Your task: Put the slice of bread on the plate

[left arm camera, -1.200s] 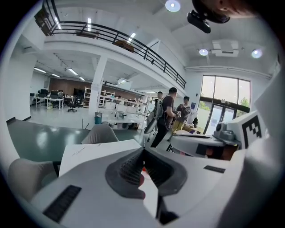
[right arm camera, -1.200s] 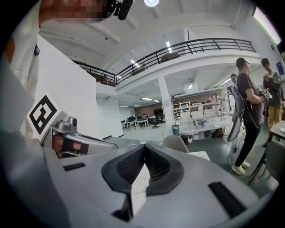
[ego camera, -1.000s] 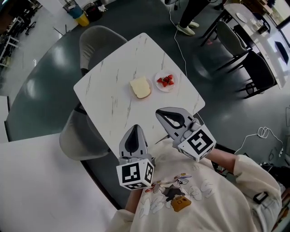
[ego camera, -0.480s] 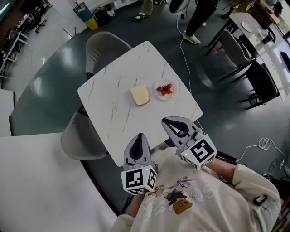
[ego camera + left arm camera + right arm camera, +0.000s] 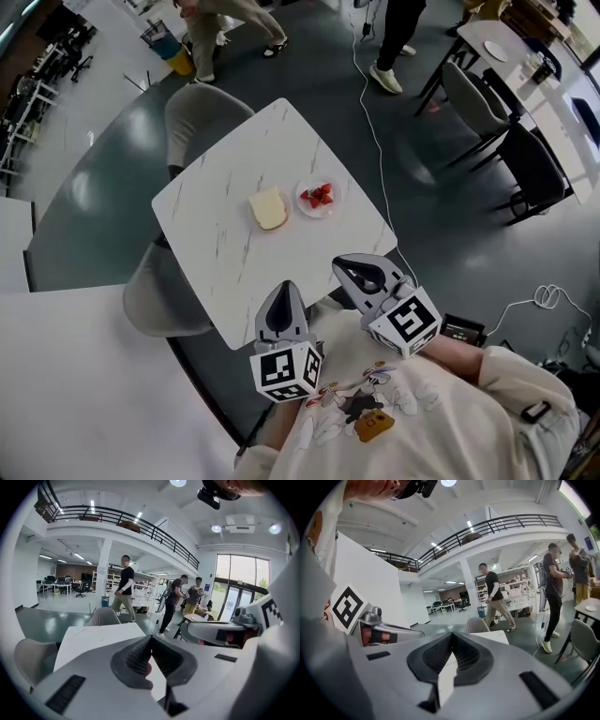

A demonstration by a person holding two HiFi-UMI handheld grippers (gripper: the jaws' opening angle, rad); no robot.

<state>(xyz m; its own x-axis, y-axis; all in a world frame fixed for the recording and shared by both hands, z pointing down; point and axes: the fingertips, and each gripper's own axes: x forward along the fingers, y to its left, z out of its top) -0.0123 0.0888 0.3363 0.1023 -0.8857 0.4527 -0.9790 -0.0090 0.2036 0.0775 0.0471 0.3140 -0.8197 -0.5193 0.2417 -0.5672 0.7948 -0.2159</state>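
White marbled table (image 5: 211,220) on dark floor, 2 chairs (image 5: 161,292) partly tucked under it. Near the centre, slice of bread (image 5: 269,208) lying flat, just beside but apart from the plate (image 5: 323,215) of strawberries (image 5: 320,195) toward the right corner. Over the near corner, partly hiding it, left gripper (image 5: 284,287) and right gripper (image 5: 343,263), both jaws pressed together, empty, well apart from the bread.

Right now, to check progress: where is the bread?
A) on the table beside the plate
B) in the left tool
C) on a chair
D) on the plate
A: the bread lies on the table beside the plate, which holds only strawberries.
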